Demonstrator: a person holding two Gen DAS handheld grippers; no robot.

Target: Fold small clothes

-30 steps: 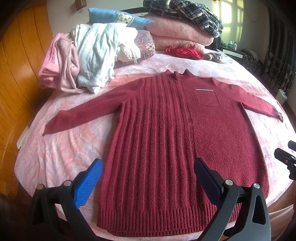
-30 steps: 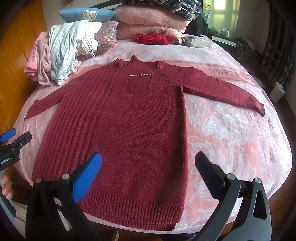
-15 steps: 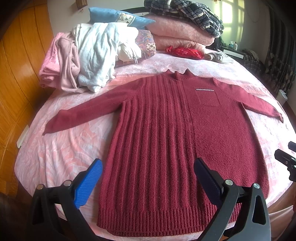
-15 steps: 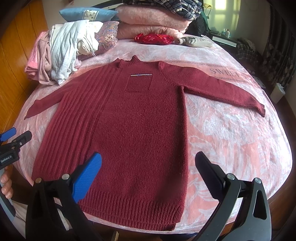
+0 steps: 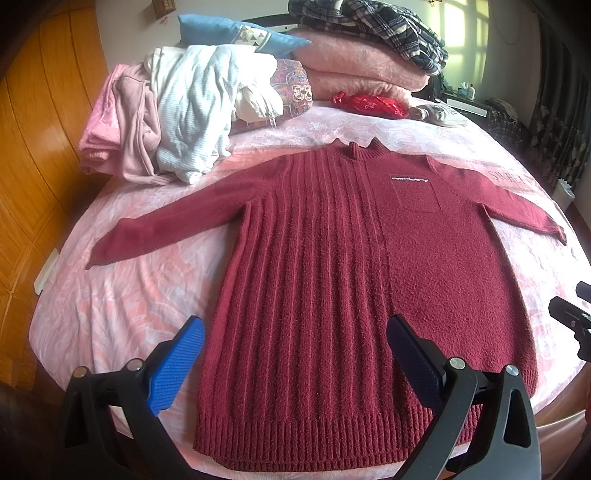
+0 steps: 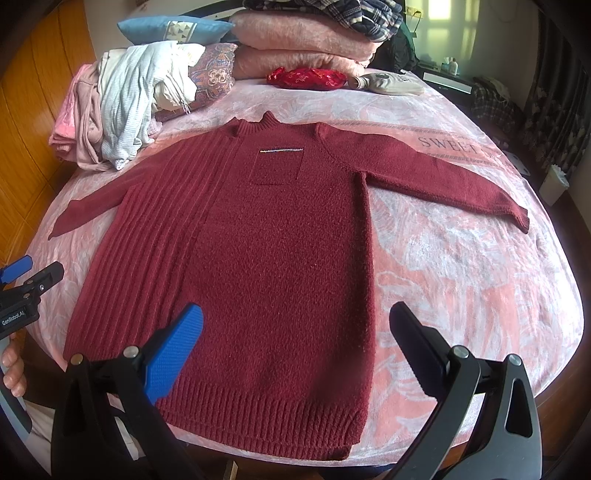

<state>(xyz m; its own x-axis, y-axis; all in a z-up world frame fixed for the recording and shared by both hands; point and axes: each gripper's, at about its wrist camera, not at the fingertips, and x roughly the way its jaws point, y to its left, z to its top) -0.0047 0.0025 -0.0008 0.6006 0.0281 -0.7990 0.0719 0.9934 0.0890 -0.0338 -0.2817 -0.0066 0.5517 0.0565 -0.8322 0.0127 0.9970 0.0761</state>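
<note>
A dark red knit sweater [image 5: 343, 266] lies flat, face up, on the pink bedspread [image 5: 122, 295], both sleeves spread out; it also shows in the right wrist view [image 6: 266, 258]. My left gripper [image 5: 295, 332] is open and empty, held above the sweater's hem on its ribbed left half. My right gripper [image 6: 295, 325] is open and empty above the hem's right side. The left gripper's tip shows at the left edge of the right wrist view [image 6: 26, 288], and the right gripper's tip shows at the right edge of the left wrist view [image 5: 572, 321].
A heap of pink and white clothes [image 5: 177, 114] lies at the bed's far left. Pillows [image 5: 243, 35], folded pink blankets [image 5: 354, 62] and a red bundle [image 5: 369, 105] sit at the head. A wooden wall [image 5: 33, 129] is on the left.
Both grippers have shifted very slightly; the sweater has not moved and nothing was gripped.
</note>
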